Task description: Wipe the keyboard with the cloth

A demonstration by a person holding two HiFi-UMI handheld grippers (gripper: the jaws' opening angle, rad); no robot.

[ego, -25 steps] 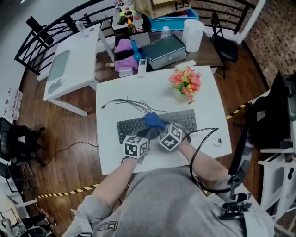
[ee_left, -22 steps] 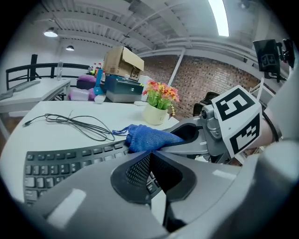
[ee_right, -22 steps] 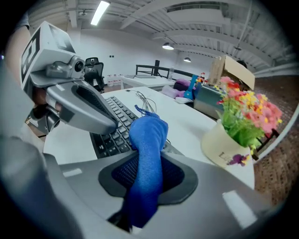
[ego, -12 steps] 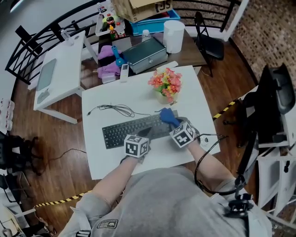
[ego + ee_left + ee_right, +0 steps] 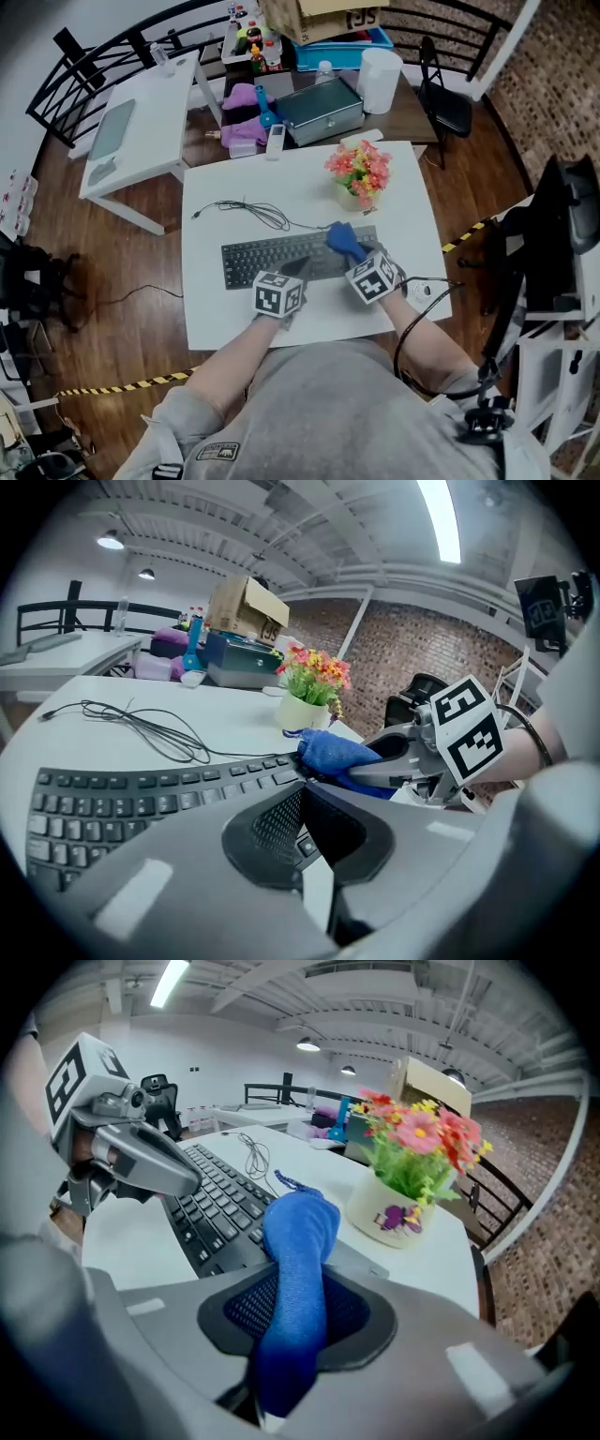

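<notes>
Near the white square table's [image 5: 234, 319] front edge, the left tool [image 5: 298, 270], jaws together and empty, sits at the black keyboard's [image 5: 267, 255] middle. The right tool [image 5: 353, 253], clamped on the crumpled blue cloth [image 5: 342, 238], has slid from mid-keyboard to its right end.

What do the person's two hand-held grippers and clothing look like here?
Both the left hand-held gripper and the right hand-held gripper have grey plastic bodies, black mesh-textured pads and a white cube with black square markers. A black cable loops beside the right forearm. The person wears a grey short-sleeved shirt.
</notes>
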